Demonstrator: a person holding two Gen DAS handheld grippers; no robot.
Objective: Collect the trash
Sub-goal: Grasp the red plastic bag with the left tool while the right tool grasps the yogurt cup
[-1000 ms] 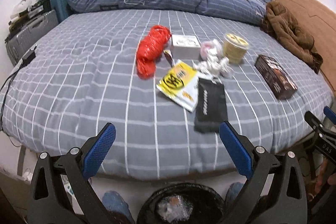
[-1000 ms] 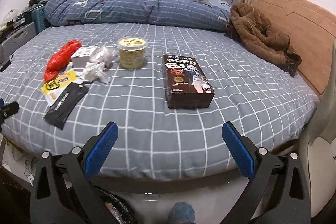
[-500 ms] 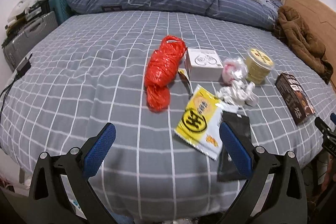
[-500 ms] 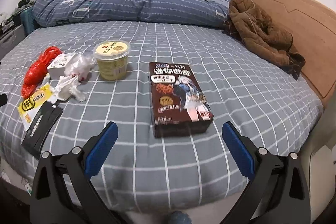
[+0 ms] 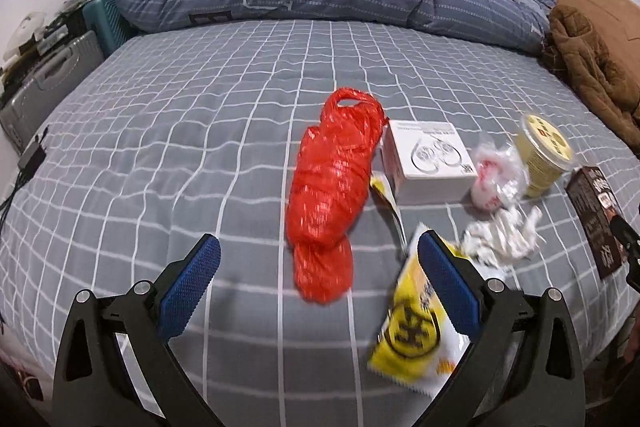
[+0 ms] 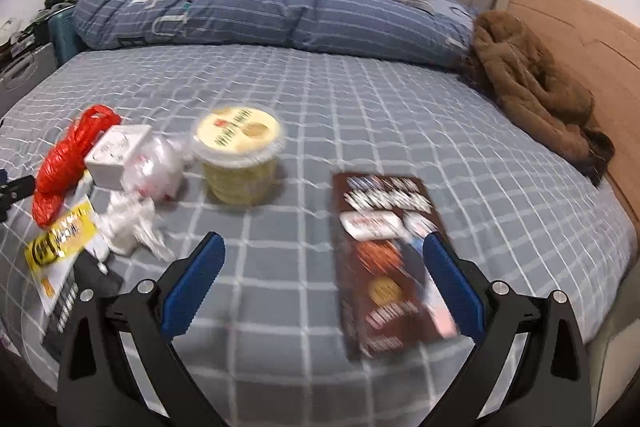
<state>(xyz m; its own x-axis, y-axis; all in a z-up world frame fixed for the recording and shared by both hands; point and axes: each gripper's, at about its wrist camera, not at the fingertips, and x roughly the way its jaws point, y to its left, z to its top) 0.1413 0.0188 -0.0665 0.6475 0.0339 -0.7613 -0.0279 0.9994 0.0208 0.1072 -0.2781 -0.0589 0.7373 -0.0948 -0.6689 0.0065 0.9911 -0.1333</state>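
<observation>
Trash scattered on grey checked bed [image 5: 160,155]. Left gripper [image 5: 316,263] wide open, empty; red plastic bag [image 5: 332,195] dead ahead between jaws, long axis near-to-far. Right gripper [image 6: 324,267] also spread, empty, brown box [image 6: 388,255] lengthwise just ahead-right.

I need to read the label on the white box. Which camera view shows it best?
The left wrist view: the white box lies close and sharp, top printing visible. The right wrist view shows it small, blurred, at the left.
</observation>
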